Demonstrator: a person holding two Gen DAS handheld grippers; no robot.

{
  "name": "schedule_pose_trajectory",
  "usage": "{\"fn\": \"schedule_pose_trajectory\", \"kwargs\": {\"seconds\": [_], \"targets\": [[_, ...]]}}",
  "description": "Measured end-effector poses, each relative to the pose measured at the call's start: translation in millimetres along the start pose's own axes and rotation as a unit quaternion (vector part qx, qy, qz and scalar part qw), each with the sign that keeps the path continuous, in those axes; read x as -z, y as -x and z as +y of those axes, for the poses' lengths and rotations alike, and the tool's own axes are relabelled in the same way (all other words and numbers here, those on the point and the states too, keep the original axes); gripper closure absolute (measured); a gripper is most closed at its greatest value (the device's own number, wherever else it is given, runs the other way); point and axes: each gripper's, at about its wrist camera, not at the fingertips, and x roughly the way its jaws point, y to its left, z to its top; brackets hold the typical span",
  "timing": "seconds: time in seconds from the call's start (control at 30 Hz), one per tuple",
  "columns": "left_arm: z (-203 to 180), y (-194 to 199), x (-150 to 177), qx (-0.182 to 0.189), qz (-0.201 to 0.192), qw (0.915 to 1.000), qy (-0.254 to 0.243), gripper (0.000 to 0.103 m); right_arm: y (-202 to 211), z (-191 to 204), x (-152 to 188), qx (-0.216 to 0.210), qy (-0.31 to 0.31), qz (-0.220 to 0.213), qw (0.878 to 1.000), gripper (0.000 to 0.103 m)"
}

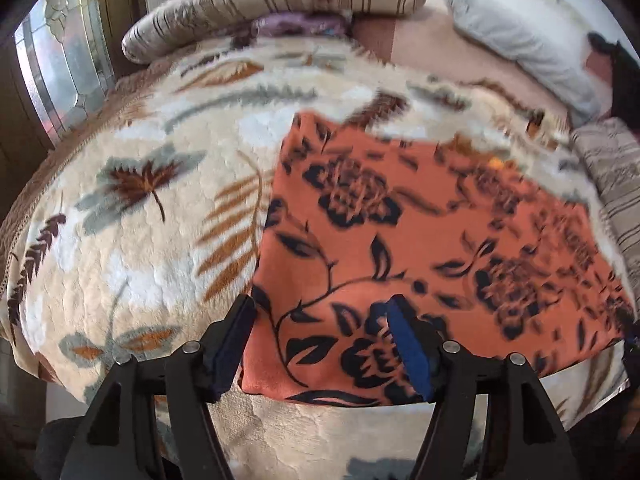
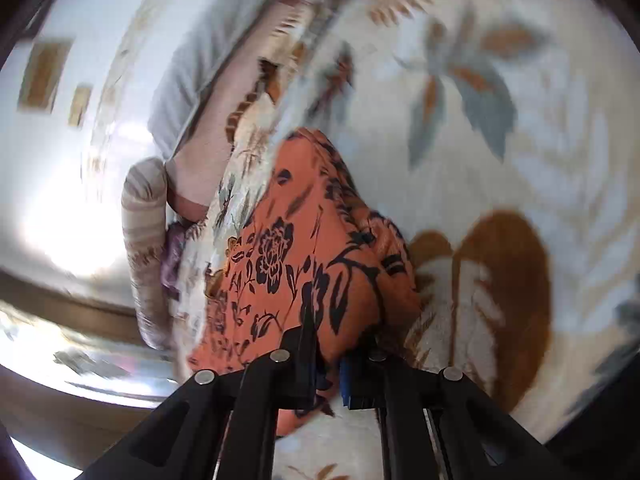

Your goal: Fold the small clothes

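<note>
A: How do the tongs stand?
B: Left tongs (image 1: 322, 340) gape wide over the cloth's (image 1: 420, 248) near left corner. Right tongs (image 2: 328, 354) pinch a raised fold of it.
A: And the cloth?
B: Orange, black-flowered, spread on the blanket (image 1: 132, 208), pillow (image 1: 272, 0) beyond it.

Daylight was bright and soft in both views. In the left wrist view it came through the window (image 1: 60, 60) at the upper left, and the orange floral cloth (image 1: 420, 232) smeared with motion blur toward the right edge of the bed. The right wrist view was blurrier overall; a blown-out white glare (image 2: 68, 216) washed its left side, and the blanket (image 2: 520, 128) streaked. Fisheye bending curved everything, with black vignette filling the corners.
</note>
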Motion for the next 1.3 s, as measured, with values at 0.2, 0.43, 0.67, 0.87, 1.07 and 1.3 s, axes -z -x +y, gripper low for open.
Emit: {"fn": "schedule_pose_trajectory", "kwargs": {"seconds": [0.2,0.43,0.67,0.87,1.07,1.3], "targets": [[-38,-26,0,0.008,0.030,0.9980,-0.055,0.033,-7,-24,10,0.044,0.000,0.052,0.998,0.074],[-44,-41,17,-0.023,0.028,0.9960,-0.082,0.031,24,4,-52,0.027,0.073,0.012,0.997,0.030],[-41,-42,15,-0.015,0.033,0.9964,-0.077,0.031,-110,38,-137,0.031,0.143,0.121,0.982,0.030],[-40,-43,15,-0.009,0.030,0.9966,-0.077,0.029,-144,45,-143,0.091,0.157,0.134,0.974,0.083],[-39,-43,14,-0.005,0.034,0.9967,-0.073,0.029,-97,51,-132,0.154,0.161,0.027,0.975,0.033],[-36,-29,13,-0.001,0.045,0.9969,-0.065,0.029,-50,94,-38,-0.003,0.184,0.095,0.978,0.032]]}}
